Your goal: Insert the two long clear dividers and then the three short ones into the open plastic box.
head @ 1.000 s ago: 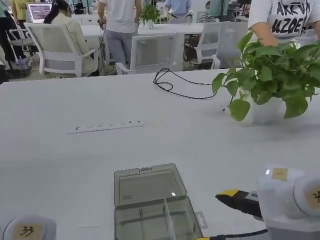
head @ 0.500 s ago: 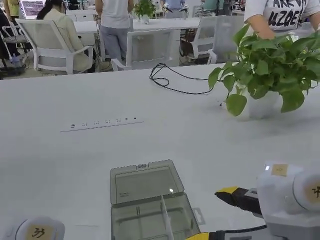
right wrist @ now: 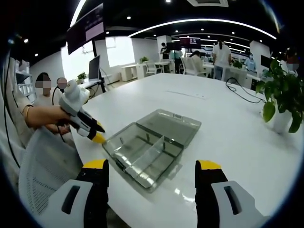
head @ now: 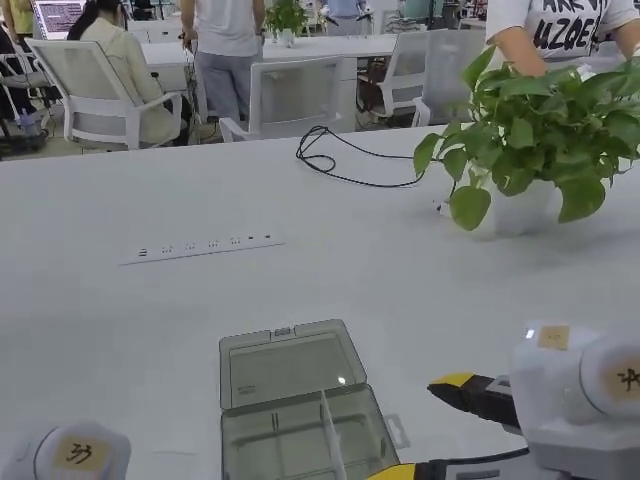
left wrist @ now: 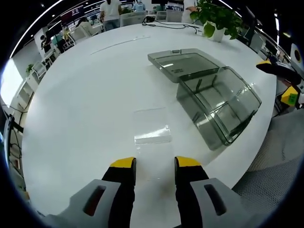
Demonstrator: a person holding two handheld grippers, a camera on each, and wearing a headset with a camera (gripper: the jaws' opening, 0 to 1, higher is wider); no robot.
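Observation:
The open clear plastic box [head: 300,440] lies at the table's near edge with its lid [head: 290,365] folded back flat. One clear divider [head: 330,445] stands upright inside it. In the left gripper view two clear dividers lie flat on the table, one [left wrist: 153,137] just ahead of my jaws and a fainter one [left wrist: 149,110] beyond, left of the box [left wrist: 218,107]. My left gripper [left wrist: 156,164] is open and holds nothing. My right gripper [right wrist: 152,165] is wide open, hovering before the box [right wrist: 142,152]; it is at the box's right [head: 425,430] in the head view.
A potted plant [head: 540,130] stands at the far right, with a black cable [head: 340,160] behind the middle. A flush power strip [head: 200,247] runs across the table beyond the box. People and white chairs [head: 290,95] are past the far edge.
The head view has tilted slightly. The box and both grippers stay about where they were.

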